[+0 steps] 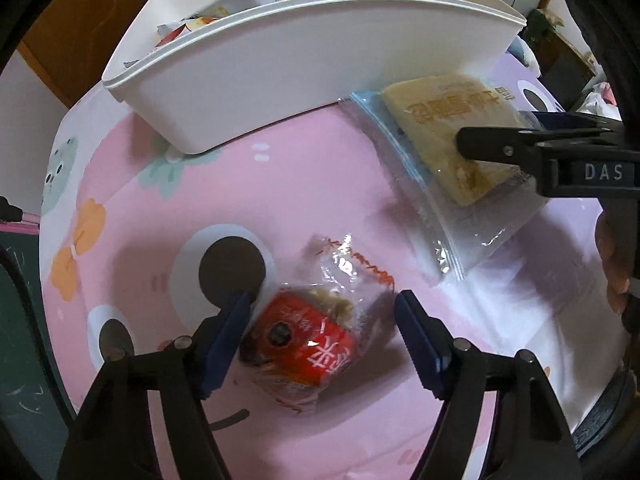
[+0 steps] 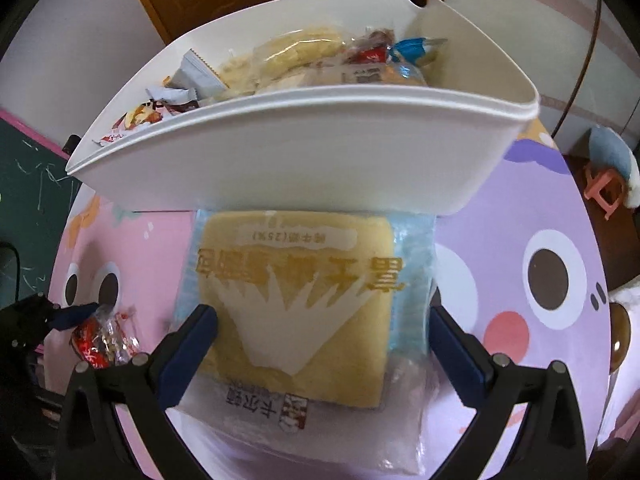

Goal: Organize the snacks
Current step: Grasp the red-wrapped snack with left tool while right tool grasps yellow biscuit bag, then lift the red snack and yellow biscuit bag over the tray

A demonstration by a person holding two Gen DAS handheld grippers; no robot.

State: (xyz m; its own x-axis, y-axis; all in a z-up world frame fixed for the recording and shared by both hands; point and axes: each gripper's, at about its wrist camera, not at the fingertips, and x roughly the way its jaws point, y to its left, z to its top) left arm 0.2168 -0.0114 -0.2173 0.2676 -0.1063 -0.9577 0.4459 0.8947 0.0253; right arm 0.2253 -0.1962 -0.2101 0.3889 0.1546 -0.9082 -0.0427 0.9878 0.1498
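Observation:
A small red and clear snack packet [image 1: 308,336] lies on the pink cartoon mat [image 1: 320,184]. It sits between the fingers of my left gripper [image 1: 322,308], which points down over it. The left pad is right at the packet and the right pad [image 1: 416,332] stands off it. A large pack of yellow sliced bread [image 2: 296,292] in a clear, blue-edged wrapper lies in front of the white bin [image 2: 300,152]. My right gripper [image 2: 320,312] straddles the bread with its jaws spread wide. The bin holds several wrapped snacks [image 2: 280,64]. The left wrist view also shows the right gripper [image 1: 492,132] over the bread [image 1: 448,120].
The bin [image 1: 280,60] takes up the far side of the mat, and its near wall rises just beyond both packs. A green chalkboard [image 2: 28,192] is at the left edge, and a pink stool [image 2: 604,192] stands on the floor at the right. A hand [image 1: 612,264] holds the right gripper.

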